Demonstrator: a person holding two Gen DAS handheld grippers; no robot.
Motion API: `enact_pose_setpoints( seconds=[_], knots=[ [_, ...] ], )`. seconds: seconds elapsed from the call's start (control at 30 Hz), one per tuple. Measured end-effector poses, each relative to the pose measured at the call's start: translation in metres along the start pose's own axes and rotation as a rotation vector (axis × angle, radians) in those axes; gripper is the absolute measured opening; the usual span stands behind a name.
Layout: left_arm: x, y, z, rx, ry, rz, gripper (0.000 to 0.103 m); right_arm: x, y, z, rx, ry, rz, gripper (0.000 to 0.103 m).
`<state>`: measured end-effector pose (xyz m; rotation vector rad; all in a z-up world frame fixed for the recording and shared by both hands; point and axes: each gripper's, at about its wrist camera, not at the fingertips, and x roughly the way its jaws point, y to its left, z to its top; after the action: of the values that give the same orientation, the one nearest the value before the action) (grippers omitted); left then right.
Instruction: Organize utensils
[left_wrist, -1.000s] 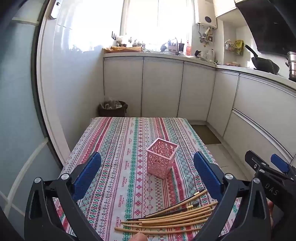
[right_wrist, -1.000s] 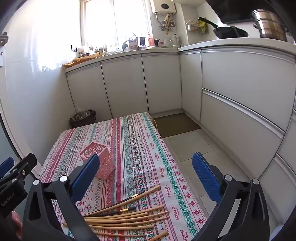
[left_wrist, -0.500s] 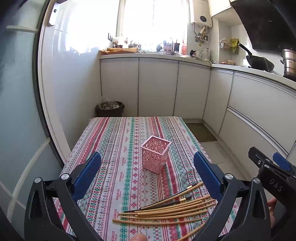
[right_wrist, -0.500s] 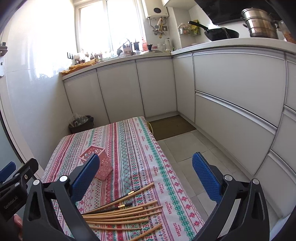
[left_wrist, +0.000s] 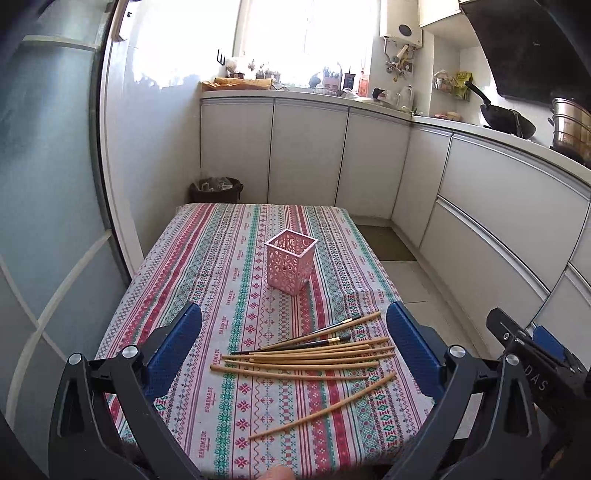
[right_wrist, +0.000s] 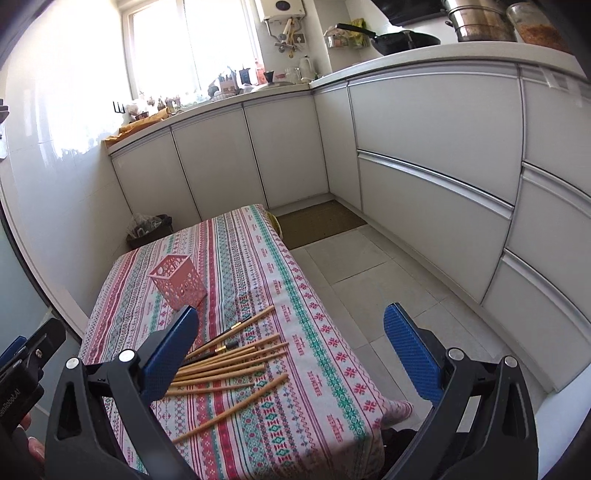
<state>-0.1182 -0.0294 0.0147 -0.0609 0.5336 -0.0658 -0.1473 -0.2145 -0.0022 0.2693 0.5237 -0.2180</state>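
The tablecloth carries the small printed word "HANDMADE", repeated along its pale stripes. In the left wrist view, the letters "DAS" stand in white on the black body of the right tongs; the rest is cut off.

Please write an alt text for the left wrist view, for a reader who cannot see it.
Wooden chopsticks and two dark ones lie loose on a striped patterned tablecloth, with an upright, empty pink basket beyond them. The open left gripper frames the pile, holding nothing; the right gripper shows at the right edge.
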Motion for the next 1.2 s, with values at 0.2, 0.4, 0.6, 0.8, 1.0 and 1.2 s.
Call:
enact_pose_setpoints(
  seconds=[0.2,0.4,0.6,0.8,1.0,1.2],
  knots=[
    [-0.022,-0.01,-0.004,0.004,-0.026,-0.017,0.096,-0.025,-0.011,-0.002,0.006,-0.008,-0.016,0.097],
    [-0.039,-0.019,-0.004,0.018,-0.053,-0.022,0.096,-0.044,-0.013,0.001,0.0,-0.036,-0.034,0.097],
    [-0.051,-0.023,0.0,0.022,-0.083,-0.018,0.096,-0.058,-0.015,0.005,0.005,-0.057,-0.039,0.097],
    [-0.063,-0.026,0.002,0.032,-0.101,-0.013,0.096,-0.066,-0.016,0.007,0.008,-0.061,-0.029,0.097],
    [-0.064,-0.03,0.001,0.04,-0.101,-0.009,0.096,-0.069,-0.019,0.008,0.017,-0.063,-0.018,0.097],
    [-0.064,-0.032,0.0,0.044,-0.098,-0.006,0.096,-0.069,-0.022,0.008,0.026,-0.057,-0.008,0.097]
  ],
)
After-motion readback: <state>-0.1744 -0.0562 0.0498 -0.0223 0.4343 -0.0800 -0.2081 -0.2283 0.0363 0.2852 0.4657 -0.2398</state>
